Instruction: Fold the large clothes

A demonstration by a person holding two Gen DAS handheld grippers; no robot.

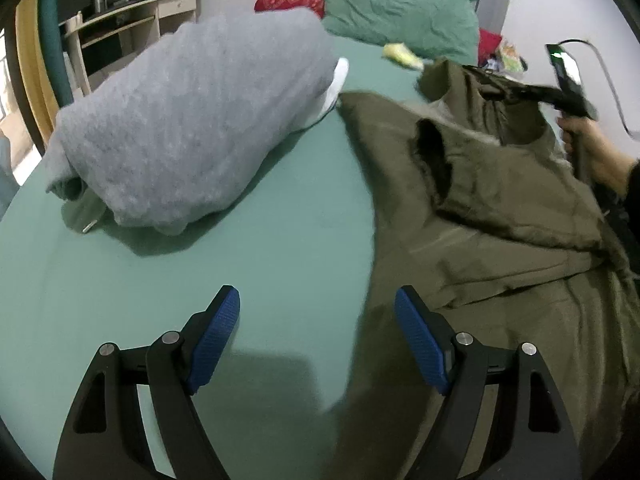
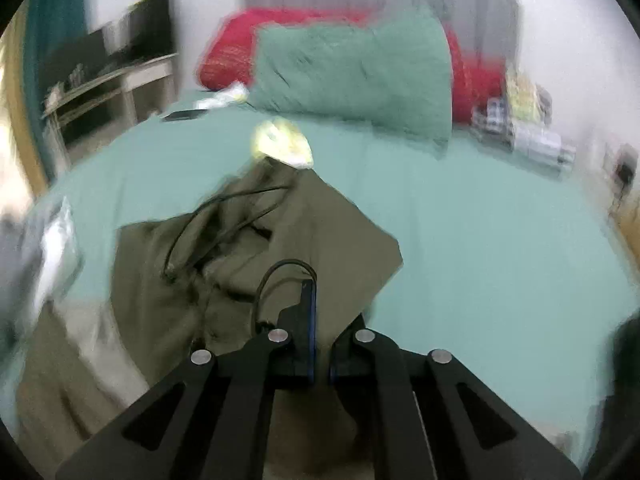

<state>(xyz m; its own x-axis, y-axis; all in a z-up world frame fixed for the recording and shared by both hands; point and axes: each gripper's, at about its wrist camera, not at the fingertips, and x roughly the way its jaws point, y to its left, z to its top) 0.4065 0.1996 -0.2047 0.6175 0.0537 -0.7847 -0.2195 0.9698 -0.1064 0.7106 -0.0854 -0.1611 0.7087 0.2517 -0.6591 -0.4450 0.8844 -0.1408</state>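
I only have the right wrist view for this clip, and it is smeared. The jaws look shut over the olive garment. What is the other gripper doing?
Observer: The left gripper is wide open and empty, over the spot where the olive garment meets the green sheet.
Operator: Is the right one really holding cloth?
Observer: In the left wrist view, yes. The right gripper pinches a part of the garment that is raised off the bed.
Operator: Is anything else lying near the garment?
Observer: A bundled grey blanket lies on the sheet, to the garment's left in that view.
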